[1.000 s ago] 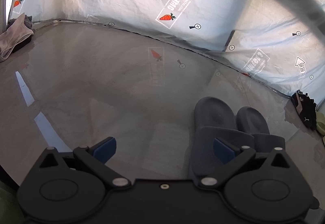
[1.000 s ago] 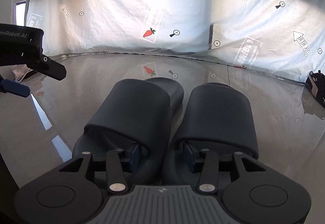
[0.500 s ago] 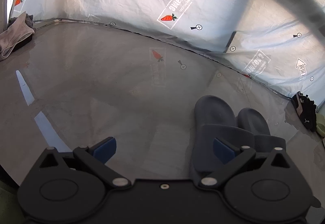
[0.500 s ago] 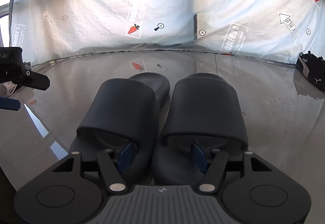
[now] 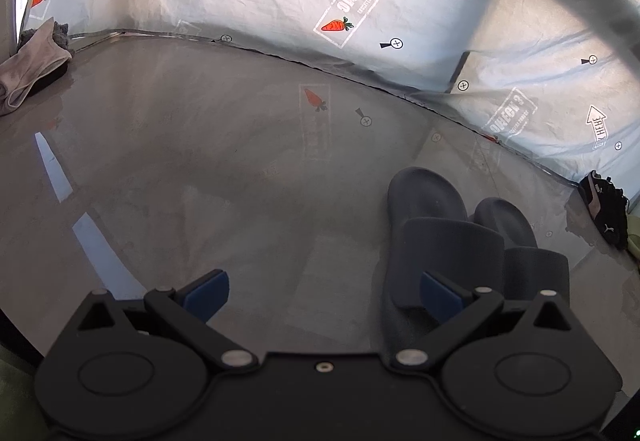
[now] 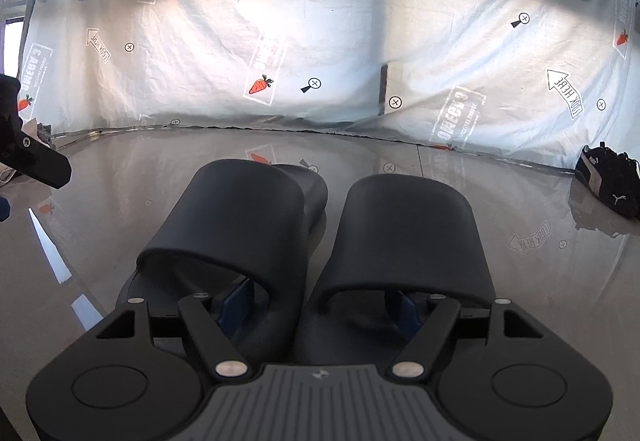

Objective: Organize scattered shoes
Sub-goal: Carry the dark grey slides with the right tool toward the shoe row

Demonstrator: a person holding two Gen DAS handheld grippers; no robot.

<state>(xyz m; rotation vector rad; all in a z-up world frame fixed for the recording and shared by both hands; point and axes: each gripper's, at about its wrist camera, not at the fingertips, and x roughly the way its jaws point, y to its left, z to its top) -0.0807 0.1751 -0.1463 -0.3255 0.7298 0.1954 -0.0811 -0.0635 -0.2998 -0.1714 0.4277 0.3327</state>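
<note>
Two dark slides lie side by side at frame centre, their straps hiding the fingertips of the right gripper, grasp unclear; left gripper gapes empty; black sneaker cut off at right edge.

Both wrist views look low across the floor, sharing the slides
</note>
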